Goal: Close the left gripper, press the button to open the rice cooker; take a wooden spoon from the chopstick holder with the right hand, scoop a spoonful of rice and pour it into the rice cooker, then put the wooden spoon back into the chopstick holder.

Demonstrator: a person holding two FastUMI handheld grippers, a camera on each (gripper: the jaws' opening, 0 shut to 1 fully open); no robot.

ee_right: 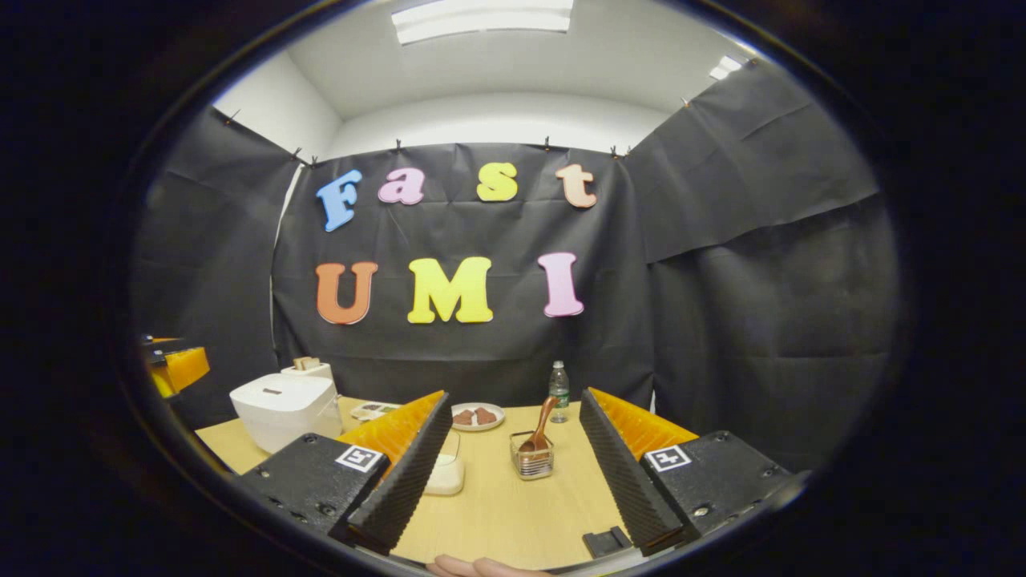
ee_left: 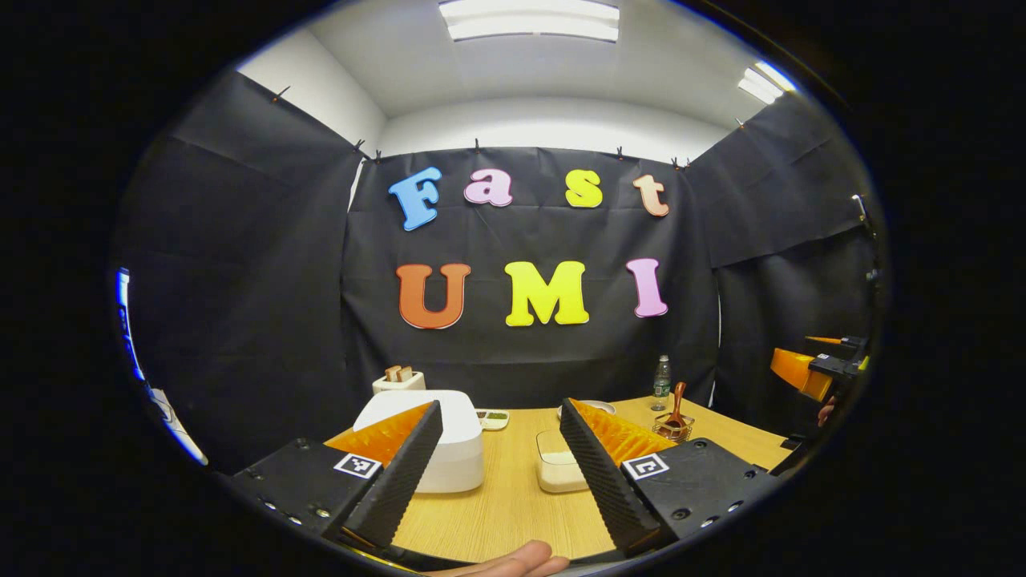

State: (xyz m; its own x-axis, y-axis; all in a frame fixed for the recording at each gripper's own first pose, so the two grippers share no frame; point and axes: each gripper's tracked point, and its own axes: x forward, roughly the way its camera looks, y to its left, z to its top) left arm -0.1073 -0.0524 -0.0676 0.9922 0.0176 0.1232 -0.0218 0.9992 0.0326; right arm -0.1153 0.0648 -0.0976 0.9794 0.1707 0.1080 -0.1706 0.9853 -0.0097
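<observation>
On my wooden table (ee_right: 513, 513) I count one white rice cooker (ee_right: 284, 405), one toaster (ee_right: 307, 369), one wooden spoon (ee_right: 541, 429) in one chopstick holder (ee_right: 535, 463), one water bottle (ee_right: 559, 390), one plate (ee_right: 478, 416), one rice container (ee_left: 557, 469).

On the counter (ee_right: 513, 513), a toaster (ee_right: 307, 367) holding bread stands at the back left, a plate (ee_right: 478, 417) and a water bottle (ee_right: 559, 391) farther right.

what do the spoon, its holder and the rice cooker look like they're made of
Spoon: likely wood, a matte reddish-brown. Chopstick holder: seemingly metal wire or mesh with a slight sheen; the spoon shows through its sides. Rice cooker: probably plastic, a smooth white shell with rounded edges and a soft gloss.
</observation>
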